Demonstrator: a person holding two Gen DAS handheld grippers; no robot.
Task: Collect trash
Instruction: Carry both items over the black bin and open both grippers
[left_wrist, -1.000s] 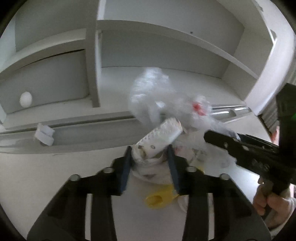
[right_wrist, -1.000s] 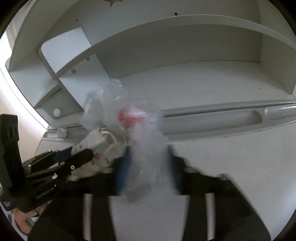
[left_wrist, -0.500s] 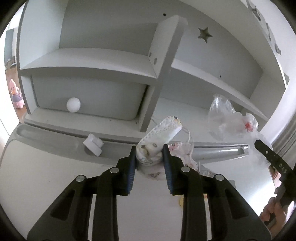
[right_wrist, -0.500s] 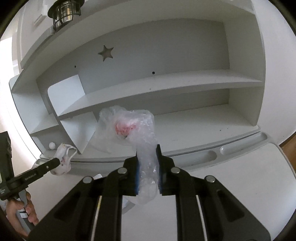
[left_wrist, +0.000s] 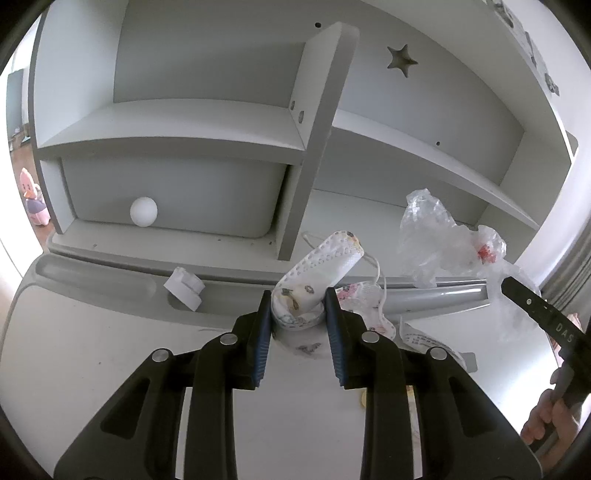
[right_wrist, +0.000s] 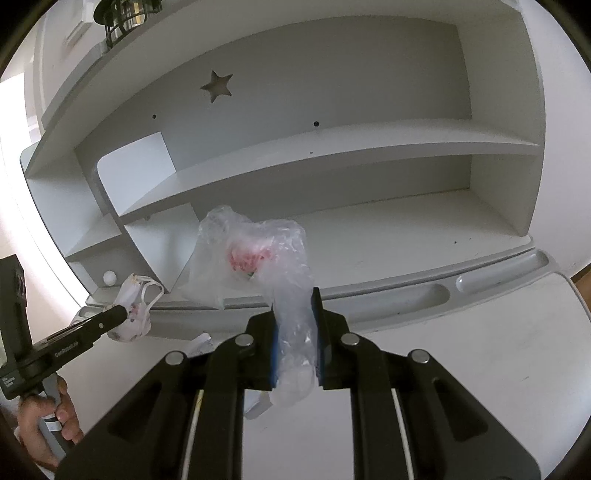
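Hidden stuff: we can't make out what the red bit inside the bag (right_wrist: 255, 258) is, the plastic is too crumpled. Under the left gripper (left_wrist: 297, 306) there's more paper trash and a yellow scrap (left_wrist: 364, 398), mostly blocked by the fingers. The lamp (right_wrist: 125, 18) on top of the shelf (right_wrist: 332, 147) is cut off by the frame edge.
Left gripper: closed down partway on a bunch of masks (left_wrist: 317, 269), pads squeezing them, held up over the desk (left_wrist: 92, 350).
Right gripper (right_wrist: 295, 325): clamped tight on the bag's neck, the rest puffing up above the jaws, clear of the desk.
Count: we see two grippers, one bag, two hands, one white ball (left_wrist: 143, 211) in the shelf cubby, one white block (left_wrist: 184, 288) in the desk groove, one star cutout (right_wrist: 216, 85).
Masks: at least two in the bunch, we can't count them for sure.
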